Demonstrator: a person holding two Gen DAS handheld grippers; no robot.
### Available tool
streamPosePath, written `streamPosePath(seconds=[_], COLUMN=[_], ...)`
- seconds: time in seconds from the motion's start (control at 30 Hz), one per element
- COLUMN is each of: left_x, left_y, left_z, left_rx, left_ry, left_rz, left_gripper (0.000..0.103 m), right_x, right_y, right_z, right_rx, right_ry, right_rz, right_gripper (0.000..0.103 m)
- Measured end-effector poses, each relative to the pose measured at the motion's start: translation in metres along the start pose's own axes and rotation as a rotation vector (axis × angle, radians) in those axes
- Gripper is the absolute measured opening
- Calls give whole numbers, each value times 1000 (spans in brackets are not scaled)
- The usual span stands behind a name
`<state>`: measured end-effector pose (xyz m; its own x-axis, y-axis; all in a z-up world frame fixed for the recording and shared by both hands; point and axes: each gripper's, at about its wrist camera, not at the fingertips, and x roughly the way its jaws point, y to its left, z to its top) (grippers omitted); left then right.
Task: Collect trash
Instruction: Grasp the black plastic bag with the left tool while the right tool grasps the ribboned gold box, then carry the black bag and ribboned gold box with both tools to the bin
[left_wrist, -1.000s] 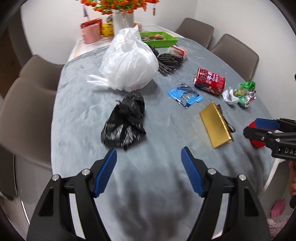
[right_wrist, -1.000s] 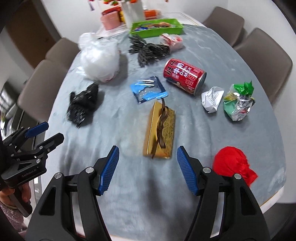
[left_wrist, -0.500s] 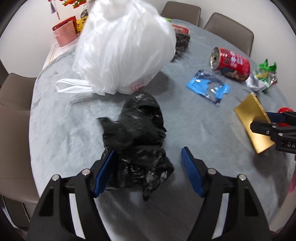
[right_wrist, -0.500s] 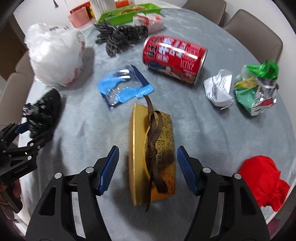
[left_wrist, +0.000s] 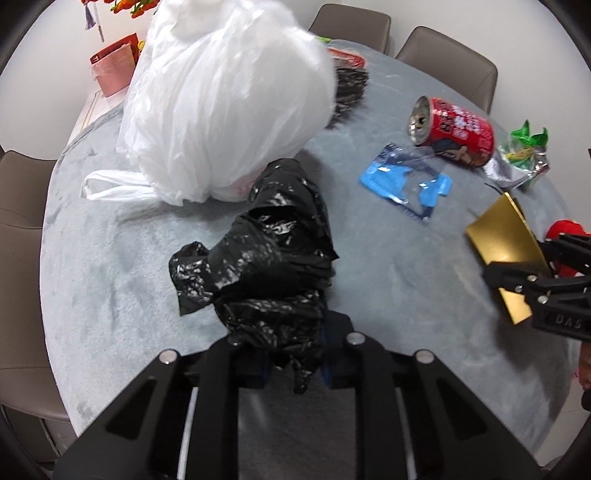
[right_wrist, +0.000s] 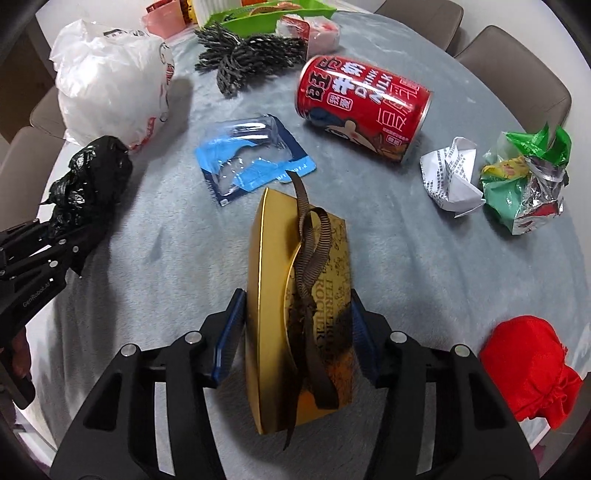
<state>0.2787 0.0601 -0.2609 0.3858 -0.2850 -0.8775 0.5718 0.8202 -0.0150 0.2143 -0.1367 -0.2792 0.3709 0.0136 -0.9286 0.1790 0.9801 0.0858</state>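
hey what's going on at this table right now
A person is clearing trash off a grey table with two hand-held grippers. The left gripper has just closed on a crumpled black plastic bag. The right gripper has been closing around a gold box with a brown ribbon. A red can, wrappers and a white bag still lie around.

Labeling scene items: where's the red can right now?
Right wrist view: the red can lies on its side, upper centre of the table, between the blue blister pack and the crumpled white paper.
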Motion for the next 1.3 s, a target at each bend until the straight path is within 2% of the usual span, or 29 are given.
streamPosePath(seconds=[0.23,0.73,0.9,1.07,1.3], left_x=[-13,-45,-63,-88,-138], left_y=[-17,-24,-24,-17,2], left_z=[-4,-19,-36,-63,-124], left_rx=[4,-24,-63,-157,-405], left_ry=[-14,-58,-65,-75,-94], left_rz=[-22,9,37,104,247], left_gripper=[15,14,14,14,14], right_x=[-12,-38,-43,-48,-60], right_y=[4,17,30,58,114], right_z=[-2,-13,-14,-16,-28], right_rx=[-16,-68,-128,-255,-515], right_ry=[-14,-39,-42,-39,-33], right_rz=[17,52,82,149,255], right_gripper=[52,52,52,52,52])
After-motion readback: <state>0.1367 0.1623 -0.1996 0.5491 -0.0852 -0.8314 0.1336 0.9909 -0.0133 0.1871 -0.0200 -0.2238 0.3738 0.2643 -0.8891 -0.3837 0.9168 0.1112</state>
